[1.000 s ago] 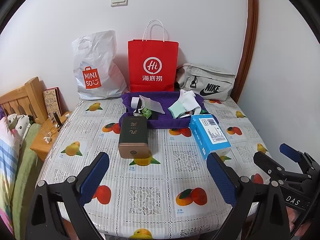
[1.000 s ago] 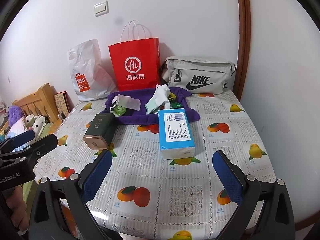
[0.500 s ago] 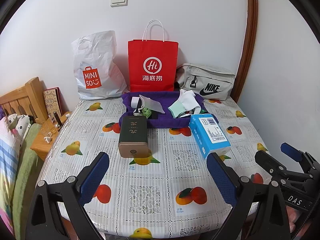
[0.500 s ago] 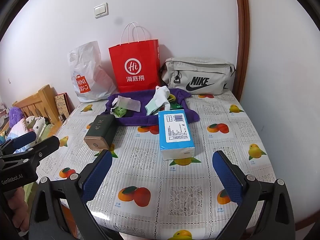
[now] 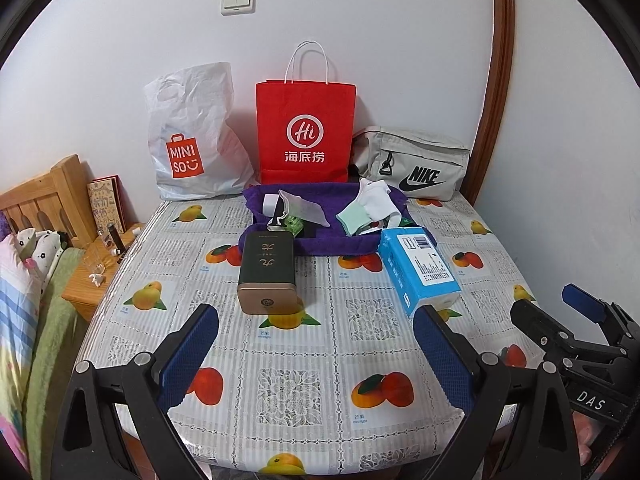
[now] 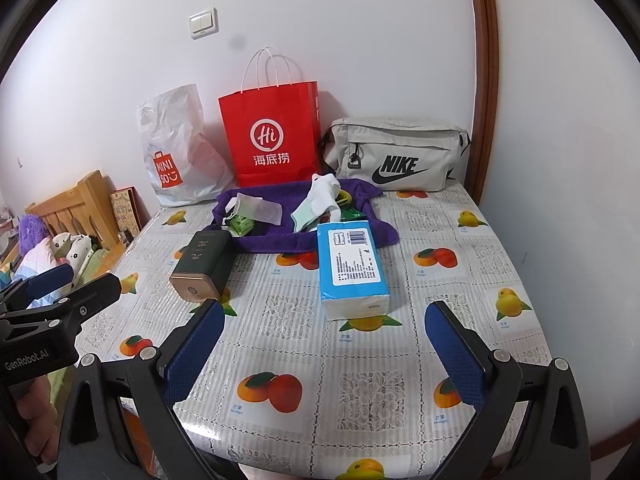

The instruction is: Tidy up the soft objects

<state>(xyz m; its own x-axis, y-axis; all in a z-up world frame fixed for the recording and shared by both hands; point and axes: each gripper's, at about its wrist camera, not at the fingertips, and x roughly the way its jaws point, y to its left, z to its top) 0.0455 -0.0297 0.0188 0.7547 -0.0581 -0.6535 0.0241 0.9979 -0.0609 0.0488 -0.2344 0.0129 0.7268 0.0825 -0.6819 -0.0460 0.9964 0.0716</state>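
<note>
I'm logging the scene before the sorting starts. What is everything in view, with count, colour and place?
table: 1, fruit-print cloth, centre
purple towel: 1, purple, far middle of table
socks: a few, white and mint, on towel's right part
white pouch: 1, white, on towel's left part
green tin: 1, dark green with gold end, lying in front of the towel
tissue pack: 1, blue, right of tin
red paper bag: 1, against wall
Miniso bag: 1, white plastic, left of red bag
Nike bag: 1, grey, right of red bag
left gripper: open, near edge
right gripper: open, near edge
</note>
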